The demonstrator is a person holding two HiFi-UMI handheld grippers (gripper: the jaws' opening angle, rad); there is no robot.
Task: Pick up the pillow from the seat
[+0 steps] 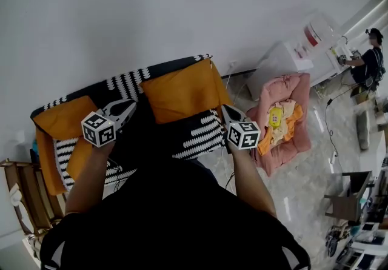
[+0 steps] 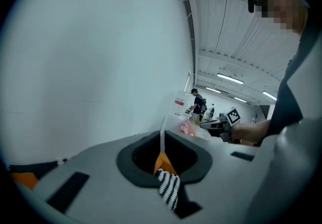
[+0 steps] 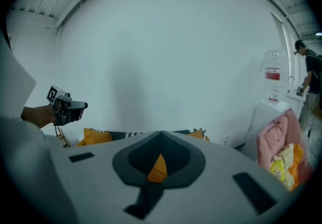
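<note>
A large orange pillow [image 1: 182, 90] leans on the back of a black-and-white striped sofa [image 1: 200, 135]. A second orange pillow [image 1: 60, 120] lies at its left end. My left gripper [image 1: 128, 106] hovers shut and empty between the two pillows, just left of the large one. My right gripper [image 1: 225, 109] hangs shut and empty at that pillow's lower right corner. Neither touches a pillow. In the left gripper view the shut jaws show orange and striped cloth [image 2: 168, 185] beyond them, and the right gripper [image 2: 221, 126] is off to the right. The right gripper view shows the left gripper [image 3: 75, 107] above the pillows [image 3: 98, 136].
A pink padded seat [image 1: 285, 117] with yellow and orange items stands right of the sofa. Beyond it are a white water dispenser [image 1: 291, 56] and a person [image 1: 368, 59] at a counter. A wooden rack [image 1: 24, 193] stands at the sofa's left. A white wall backs the sofa.
</note>
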